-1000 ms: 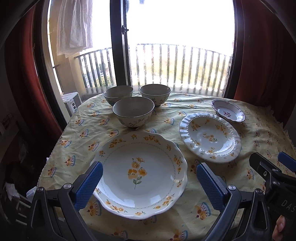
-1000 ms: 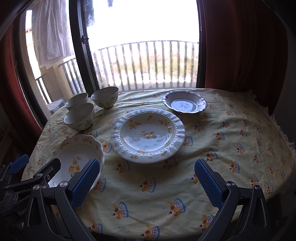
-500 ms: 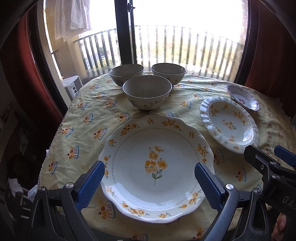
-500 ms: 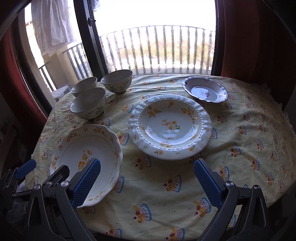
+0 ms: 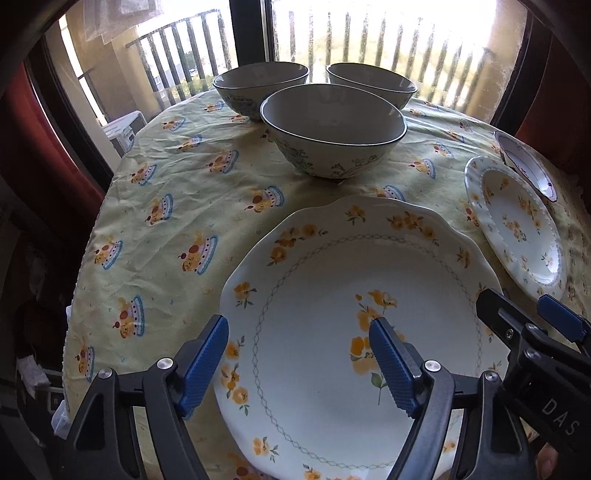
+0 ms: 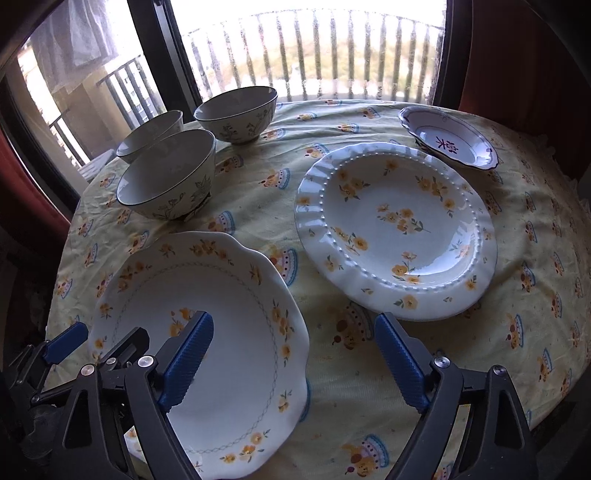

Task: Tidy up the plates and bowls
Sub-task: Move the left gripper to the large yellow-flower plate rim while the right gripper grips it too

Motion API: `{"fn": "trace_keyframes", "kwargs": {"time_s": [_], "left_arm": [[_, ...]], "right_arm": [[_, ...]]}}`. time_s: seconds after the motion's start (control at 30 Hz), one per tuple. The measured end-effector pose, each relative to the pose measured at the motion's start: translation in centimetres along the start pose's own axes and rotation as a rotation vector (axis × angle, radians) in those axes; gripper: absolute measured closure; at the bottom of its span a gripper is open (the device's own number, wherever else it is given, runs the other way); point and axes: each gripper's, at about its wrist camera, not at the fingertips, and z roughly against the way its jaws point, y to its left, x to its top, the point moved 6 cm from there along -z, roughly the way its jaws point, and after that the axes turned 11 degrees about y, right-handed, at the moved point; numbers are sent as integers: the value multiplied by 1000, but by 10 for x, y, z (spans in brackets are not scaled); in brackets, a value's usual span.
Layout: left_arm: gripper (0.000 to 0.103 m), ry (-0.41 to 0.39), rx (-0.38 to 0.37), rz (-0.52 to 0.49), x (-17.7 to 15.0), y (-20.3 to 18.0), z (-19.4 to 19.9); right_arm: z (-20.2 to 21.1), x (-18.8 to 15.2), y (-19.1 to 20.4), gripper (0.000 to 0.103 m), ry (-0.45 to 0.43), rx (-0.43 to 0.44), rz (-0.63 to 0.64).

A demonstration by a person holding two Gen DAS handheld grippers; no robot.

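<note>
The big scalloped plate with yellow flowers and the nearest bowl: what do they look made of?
The scalloped white plate with yellow flowers looks like glazed ceramic or porcelain: smooth white surface with printed flowers. The nearest dark-rimmed cream bowl looks like ceramic too, with a duller, satin glaze. Melamine can't be ruled out.

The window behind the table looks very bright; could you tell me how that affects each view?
Left wrist view: window blown out, the three bowls backlit and dim inside. Right wrist view: sky overexposed, glare on the ribbed plate; fisheye curves the table edge.
</note>
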Motion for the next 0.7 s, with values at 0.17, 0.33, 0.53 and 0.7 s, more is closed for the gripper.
{"fn": "trace_keyframes", "kwargs": {"time_s": [0.17, 0.33, 0.53, 0.7], "left_arm": [[25, -45, 43, -107, 14, -1, -6], [32, 59, -29, -62, 24, 15, -26], [37, 99, -86, -45, 25, 21, -35], [37, 114, -96, -74, 24, 13, -34]], "right_arm": [[-21, 7, 3, 16, 54, 0, -52], [-29, 12, 4, 28, 104, -17, -81], [-43, 9, 12, 41, 167, -37, -80], [-45, 11, 10, 41, 170, -46, -94]]}}
